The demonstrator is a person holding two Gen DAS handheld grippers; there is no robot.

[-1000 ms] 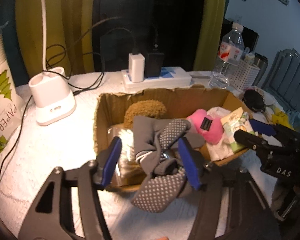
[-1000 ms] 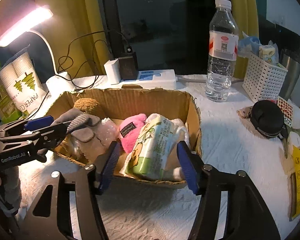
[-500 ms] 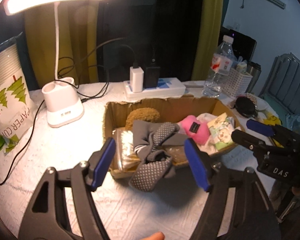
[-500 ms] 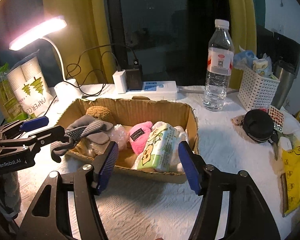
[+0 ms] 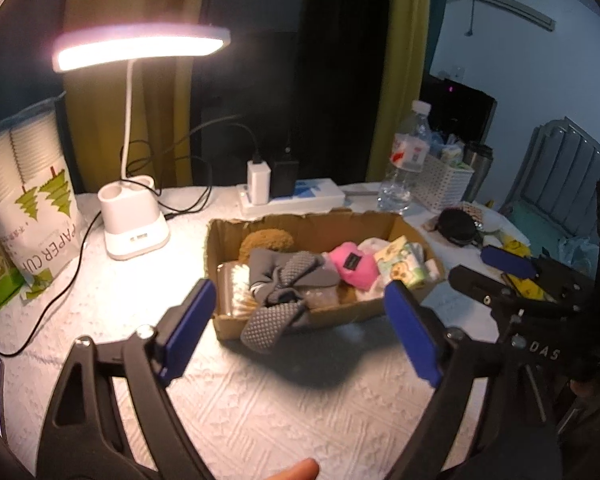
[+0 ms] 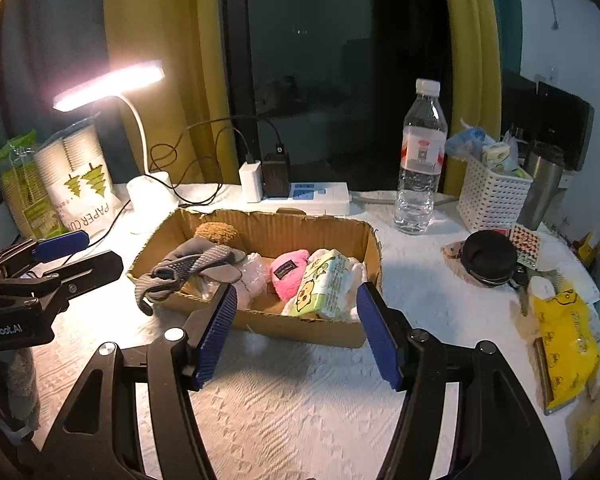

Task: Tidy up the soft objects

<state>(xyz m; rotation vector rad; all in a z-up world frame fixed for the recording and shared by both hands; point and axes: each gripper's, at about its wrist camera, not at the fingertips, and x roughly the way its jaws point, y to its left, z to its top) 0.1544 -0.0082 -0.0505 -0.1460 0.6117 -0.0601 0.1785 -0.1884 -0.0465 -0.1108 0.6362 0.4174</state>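
Both grippers, left (image 5: 296, 328) and right (image 6: 296, 332), hung spread and empty before the box (image 6: 300, 326). Glove (image 5: 276, 300) draped over its near rim: limp, light. Best pinched at the dangling cuff.

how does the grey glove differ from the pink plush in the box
The grey glove is dull grey with a dotted grip texture; the pink plush is bright, fuzzy and carries a dark label. The glove drapes over the cardboard box edge; the plush sits wholly inside. Both are soft and ungripped.
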